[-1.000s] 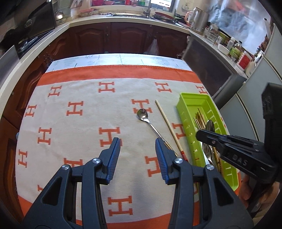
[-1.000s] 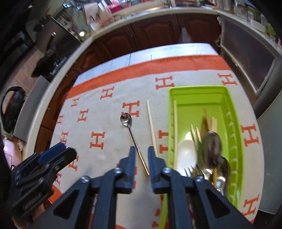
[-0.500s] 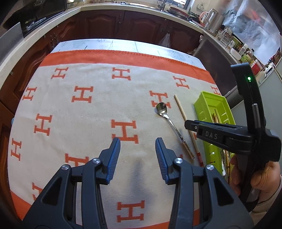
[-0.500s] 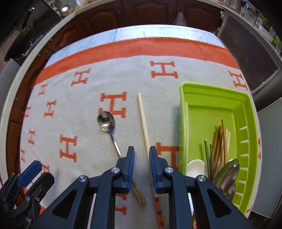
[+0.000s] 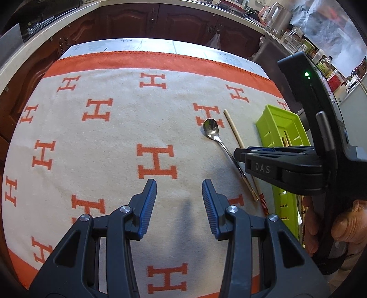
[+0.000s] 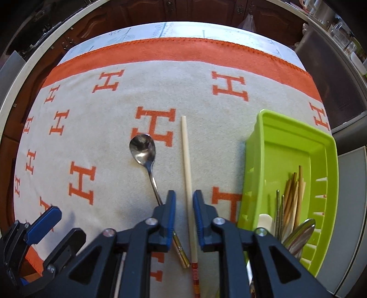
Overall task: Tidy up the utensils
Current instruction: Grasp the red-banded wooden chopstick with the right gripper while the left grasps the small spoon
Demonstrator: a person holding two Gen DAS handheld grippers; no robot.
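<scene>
A pale chopstick (image 6: 187, 174) with a red-striped end lies on the patterned cloth, next to a metal spoon (image 6: 146, 160) with a gold handle tip. My right gripper (image 6: 184, 201) is open, its two fingers on either side of the chopstick, just above it. A green tray (image 6: 321, 146) at the right holds chopsticks, spoons and forks. In the left wrist view the spoon (image 5: 220, 142), the chopstick (image 5: 234, 128) and the tray (image 5: 275, 119) lie to the right. My left gripper (image 5: 179, 201) is open and empty over bare cloth.
The orange-and-cream cloth (image 5: 96, 142) covers the table; its orange border (image 6: 183, 50) runs along the far side. Dark wooden cabinets (image 5: 160, 20) and a cluttered counter stand beyond. My right gripper's body (image 5: 298, 165) partly hides the tray in the left wrist view.
My right gripper has moved left from over the tray's edge and lower, so its fingers now straddle the chopstick. My left gripper has drifted left and stayed open.
</scene>
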